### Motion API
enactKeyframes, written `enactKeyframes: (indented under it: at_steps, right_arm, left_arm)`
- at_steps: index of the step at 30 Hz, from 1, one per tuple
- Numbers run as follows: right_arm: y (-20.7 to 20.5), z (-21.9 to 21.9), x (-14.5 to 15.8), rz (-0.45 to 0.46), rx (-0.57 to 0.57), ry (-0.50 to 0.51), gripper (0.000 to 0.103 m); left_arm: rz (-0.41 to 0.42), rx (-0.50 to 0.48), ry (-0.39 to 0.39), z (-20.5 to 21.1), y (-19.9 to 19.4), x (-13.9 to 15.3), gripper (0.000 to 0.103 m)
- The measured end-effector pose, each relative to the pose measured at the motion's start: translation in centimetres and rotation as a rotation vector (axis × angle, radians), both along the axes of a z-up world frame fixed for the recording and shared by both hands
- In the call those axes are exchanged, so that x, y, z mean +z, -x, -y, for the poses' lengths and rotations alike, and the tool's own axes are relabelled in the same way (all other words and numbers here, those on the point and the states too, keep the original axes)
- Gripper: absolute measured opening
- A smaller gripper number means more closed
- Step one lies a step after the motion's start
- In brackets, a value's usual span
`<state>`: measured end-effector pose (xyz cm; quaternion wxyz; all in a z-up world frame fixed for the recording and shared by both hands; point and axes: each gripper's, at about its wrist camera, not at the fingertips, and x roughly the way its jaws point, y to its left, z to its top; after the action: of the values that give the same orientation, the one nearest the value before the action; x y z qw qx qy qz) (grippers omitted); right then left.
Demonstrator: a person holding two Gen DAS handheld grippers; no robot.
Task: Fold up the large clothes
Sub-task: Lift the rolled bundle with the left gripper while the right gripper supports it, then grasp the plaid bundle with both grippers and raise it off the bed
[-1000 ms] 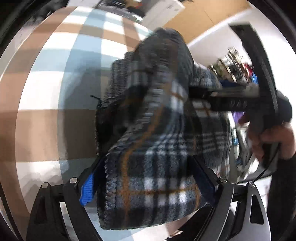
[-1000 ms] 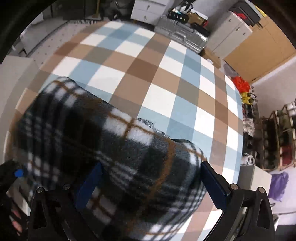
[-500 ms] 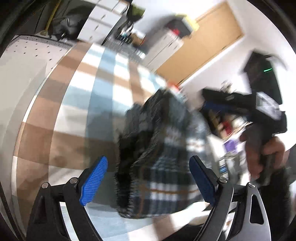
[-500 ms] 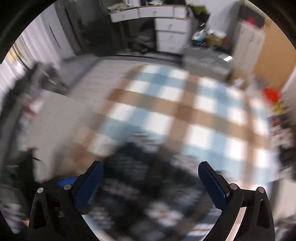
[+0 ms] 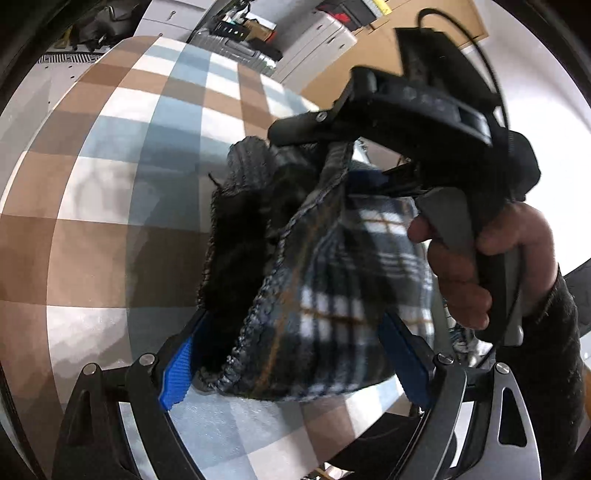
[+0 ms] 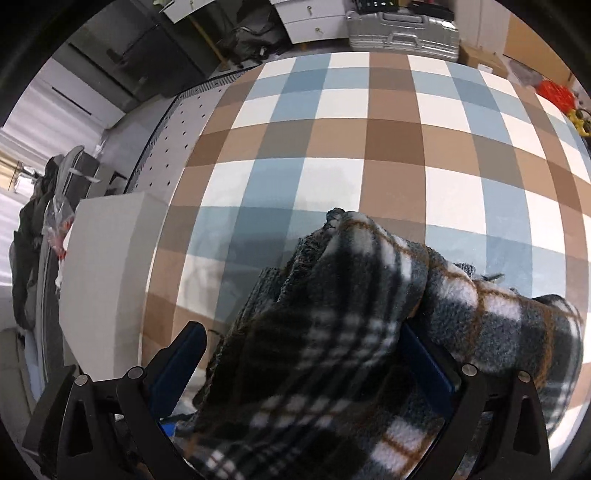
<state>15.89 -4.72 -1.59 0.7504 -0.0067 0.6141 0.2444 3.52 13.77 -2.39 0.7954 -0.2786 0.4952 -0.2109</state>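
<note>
Between the blue pads (image 5: pixel 177 369) of the left gripper (image 5: pixel 291 365), spread wide and clamped on its thick folds: a bundled plaid fleece garment (image 5: pixel 325 295). Bunched likewise between the right gripper's (image 6: pixel 306 369) parted fingers (image 6: pixel 177 365), apparently gripped, draping over one. Beneath, a checkered tablecloth (image 6: pixel 369 147); behind, a silver suitcase (image 6: pixel 402 33).

Plaid garment (image 6: pixel 332 350) covers the right claw (image 6: pixel 306 369) inner pads; contact there is not visible. In the left wrist view the garment hides the right claw fingertips (image 5: pixel 295 129). Lower garment edge is cut off by the frame.
</note>
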Motion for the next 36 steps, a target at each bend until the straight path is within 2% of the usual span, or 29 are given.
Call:
enactKeyframes:
  at_steps: [4, 5, 8, 9, 11, 13, 15, 20, 23, 26, 29, 31, 33, 36]
  right_arm:
    - [1.6, 0.4, 1.1, 0.094, 0.023, -0.055, 0.103]
    - [2.2, 1.0, 2.0, 0.106, 0.031, -0.106, 0.103]
    - [4.3, 5.2, 5.4, 0.123, 0.013, -0.391, 0.103]
    - [5.2, 6.9, 6.5, 0.144, 0.000, -0.444, 0.103]
    - [7.2, 10.4, 7.9, 0.214, -0.040, -0.490, 0.103]
    - [8.9, 13.5, 8.1, 0.262, -0.069, -0.480, 0.103]
    - [10.3, 16.3, 7.0, 0.289, -0.130, -0.421, 0.103]
    - [11.7, 20.4, 1.1, 0.230, -0.276, -0.338, 0.103]
    - [11.9, 21.3, -2.4, 0.135, -0.317, -0.463, 0.103]
    - [11.3, 20.8, -4.7, 0.084, -0.317, -0.518, 0.103]
    - [10.3, 20.9, -5.0, 0.085, -0.298, -0.541, 0.103]
    - [9.3, 21.0, -4.6, 0.085, -0.275, -0.529, 0.101]
    - [8.6, 21.1, -4.0, 0.124, -0.256, -0.501, 0.100]
    - [7.8, 19.9, -3.1, 0.189, -0.243, -0.438, 0.100]
  left_arm:
    - [0.010, 0.014, -0.038, -0.1, -0.1, 0.0, 0.087]
    - [0.018, 0.033, -0.060, -0.5, 0.1, 0.2, 0.087]
    - [0.011, 0.047, -0.049, -1.4, -0.1, 0.0, 0.087]
    - [-0.006, 0.042, -0.024, -1.7, -0.4, -0.4, 0.087]
    - [-0.053, 0.041, 0.051, -2.2, -1.2, -1.5, 0.087]
    - [-0.108, 0.031, 0.108, -2.2, -1.9, -2.7, 0.087]
    - [-0.132, 0.023, 0.113, -1.7, -1.7, -2.8, 0.087]
    - [-0.109, 0.003, 0.121, -0.8, -0.8, -1.8, 0.087]
    - [-0.119, -0.020, 0.135, -0.1, -0.7, -1.9, 0.087]
    - [-0.123, -0.035, 0.125, 1.0, -0.2, -1.9, 0.087]
    - [-0.096, -0.071, 0.077, 2.4, -0.2, -1.2, 0.087]
    - [-0.088, -0.084, 0.066, 3.2, -0.2, -0.9, 0.087]
    - [-0.087, -0.100, 0.047, 4.3, -0.2, -0.6, 0.087]
    - [-0.042, -0.091, -0.052, 5.1, 0.2, 0.3, 0.087]
